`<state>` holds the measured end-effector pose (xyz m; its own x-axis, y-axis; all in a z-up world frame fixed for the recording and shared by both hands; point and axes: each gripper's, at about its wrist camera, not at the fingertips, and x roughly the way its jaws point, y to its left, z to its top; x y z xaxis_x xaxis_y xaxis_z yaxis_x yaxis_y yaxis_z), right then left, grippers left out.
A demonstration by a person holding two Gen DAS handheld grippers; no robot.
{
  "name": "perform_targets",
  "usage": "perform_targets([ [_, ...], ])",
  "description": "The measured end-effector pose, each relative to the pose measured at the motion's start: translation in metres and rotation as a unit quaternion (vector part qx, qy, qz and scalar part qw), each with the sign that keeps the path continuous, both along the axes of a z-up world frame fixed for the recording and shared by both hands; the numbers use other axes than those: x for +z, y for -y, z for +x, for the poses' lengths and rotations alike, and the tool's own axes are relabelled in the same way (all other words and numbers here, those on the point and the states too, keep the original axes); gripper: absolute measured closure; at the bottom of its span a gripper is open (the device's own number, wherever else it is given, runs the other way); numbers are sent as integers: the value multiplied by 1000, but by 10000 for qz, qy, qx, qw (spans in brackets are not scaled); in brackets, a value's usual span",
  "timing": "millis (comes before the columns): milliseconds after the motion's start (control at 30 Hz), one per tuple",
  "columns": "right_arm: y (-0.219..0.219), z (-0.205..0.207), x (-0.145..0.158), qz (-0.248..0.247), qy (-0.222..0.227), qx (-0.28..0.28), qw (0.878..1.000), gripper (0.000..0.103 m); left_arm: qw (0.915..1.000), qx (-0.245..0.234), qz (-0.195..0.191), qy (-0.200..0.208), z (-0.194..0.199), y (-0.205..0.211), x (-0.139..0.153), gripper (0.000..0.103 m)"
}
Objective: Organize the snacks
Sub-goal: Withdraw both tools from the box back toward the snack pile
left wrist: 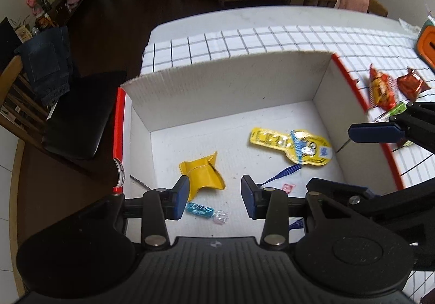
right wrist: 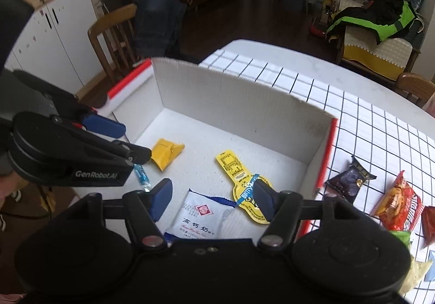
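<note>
Snacks lay in the white box (right wrist: pixel 244 102) below your empty, parted right gripper (right wrist: pixel 214 199); its pad half hid the yellow packet (right wrist: pixel 236 168); the milk sachet (right wrist: pixel 198 218) was cut off.

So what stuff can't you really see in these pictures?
- White milk packet: right wrist view, near end hidden behind the gripper body.
- Green packet: right wrist view, mostly covered by the gripper's round housing.
- Orange box: left wrist view, cut off by the picture's edge.
- Blue candy: print too small.
</note>
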<state>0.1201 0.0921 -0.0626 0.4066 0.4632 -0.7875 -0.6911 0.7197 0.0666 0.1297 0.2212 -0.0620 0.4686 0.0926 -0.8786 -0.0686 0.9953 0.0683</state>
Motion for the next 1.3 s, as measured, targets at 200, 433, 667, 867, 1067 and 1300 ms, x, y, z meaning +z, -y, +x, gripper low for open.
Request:
perform_targets([
  [200, 26, -11, 22, 347, 92, -227, 9991, 29, 9992, -112, -23, 382, -12, 11, 18, 55],
  [433, 60, -26, 44, 653, 374, -408, 9963, 19, 9958, -349, -9, 847, -30, 37, 39, 43],
  [667, 104, -38, 55, 819, 573, -541, 9935, 9, 9915, -559, -12, 1178, -39, 75, 51, 34],
  [867, 151, -37, 55, 901, 503, -757, 9918, 2, 9890, -729, -119, 1278, -39, 119, 51, 25],
  [1067, 203, -32, 46, 878, 411, -984, 9904, 0, 9884, -783, -282, 1268, -31, 160, 43, 23],
  [1300, 260, -20, 29, 799, 244, -1248, 9887, 0, 9895, -739, -490, 1140, -13, 202, 25, 19],
])
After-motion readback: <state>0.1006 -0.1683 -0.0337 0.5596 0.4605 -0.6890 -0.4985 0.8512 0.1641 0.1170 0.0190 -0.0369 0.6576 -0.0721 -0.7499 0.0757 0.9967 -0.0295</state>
